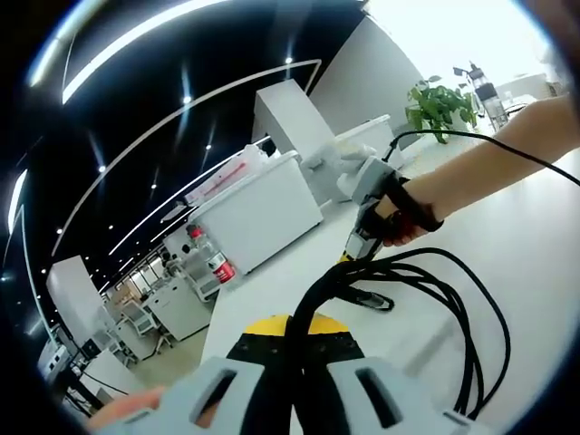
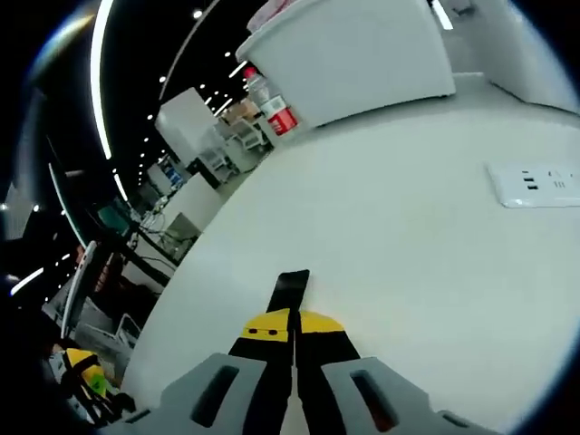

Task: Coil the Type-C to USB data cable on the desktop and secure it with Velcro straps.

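Cable loops already hang in several black turns above the white desktop, so your coiling looks largely done; binding them seems to be what is left. Your left gripper has its jaws pressed together on the cable where the strands gather and rise from between the yellow tips. Your right gripper comes into the left gripper view from the right, meeting the far side of the coil. In the right gripper view, your right gripper is closed on a thin black strip, likely the Velcro strap, which juts out over the bare table. I can't tell whether it goes round the bundle yet. The white bin at the desk's far edge hides its contents; a red-labelled bottle stands beside it, and a power strip lies nearby
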Motion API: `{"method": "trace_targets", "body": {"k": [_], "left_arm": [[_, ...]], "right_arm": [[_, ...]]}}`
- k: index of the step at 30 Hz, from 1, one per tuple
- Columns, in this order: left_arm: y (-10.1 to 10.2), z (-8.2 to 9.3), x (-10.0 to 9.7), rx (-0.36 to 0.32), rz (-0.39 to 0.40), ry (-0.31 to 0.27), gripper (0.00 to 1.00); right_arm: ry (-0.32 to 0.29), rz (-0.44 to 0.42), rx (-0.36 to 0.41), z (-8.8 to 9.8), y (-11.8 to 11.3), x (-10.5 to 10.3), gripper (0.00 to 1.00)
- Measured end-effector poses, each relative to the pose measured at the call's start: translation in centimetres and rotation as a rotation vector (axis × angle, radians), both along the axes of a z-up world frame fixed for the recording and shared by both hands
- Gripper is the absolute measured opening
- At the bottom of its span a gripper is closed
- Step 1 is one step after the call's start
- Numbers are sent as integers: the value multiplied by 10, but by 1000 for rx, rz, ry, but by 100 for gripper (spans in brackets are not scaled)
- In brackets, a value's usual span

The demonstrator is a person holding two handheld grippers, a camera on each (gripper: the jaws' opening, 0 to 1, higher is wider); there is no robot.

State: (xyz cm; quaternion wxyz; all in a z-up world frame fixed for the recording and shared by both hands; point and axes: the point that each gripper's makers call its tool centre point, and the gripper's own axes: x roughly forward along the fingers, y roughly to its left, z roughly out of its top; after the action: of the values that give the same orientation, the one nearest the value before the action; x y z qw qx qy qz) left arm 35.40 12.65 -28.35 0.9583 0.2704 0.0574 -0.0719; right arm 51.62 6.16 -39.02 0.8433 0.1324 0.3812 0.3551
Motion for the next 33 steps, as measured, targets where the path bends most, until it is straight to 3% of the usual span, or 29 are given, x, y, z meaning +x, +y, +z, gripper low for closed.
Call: {"method": "trace_targets", "body": {"k": [6,10,14,20,24,27,33], "left_arm": [[1,1,0,-36,-9,6,5],[0,0,0,-32,-9,5,5],[-2,1,0,-39,-19,5,5],[-11,1,-2,-45,-51,3,5],[-32,5,-8,-24,-127,-4,5],[-56,9,-10,-52,-237,9,5],[-112,10,-36,-125,-434,53,5]], "right_arm": [[22,32,111,7,2,-3,0],[33,60,145,11,-5,-14,0],[61,62,203,20,-20,-24,0],[49,66,275,40,-62,-48,0],[41,61,313,48,-93,-74,0],[15,62,317,53,-117,-100,0],[-62,26,321,57,-166,-151,0]]}}
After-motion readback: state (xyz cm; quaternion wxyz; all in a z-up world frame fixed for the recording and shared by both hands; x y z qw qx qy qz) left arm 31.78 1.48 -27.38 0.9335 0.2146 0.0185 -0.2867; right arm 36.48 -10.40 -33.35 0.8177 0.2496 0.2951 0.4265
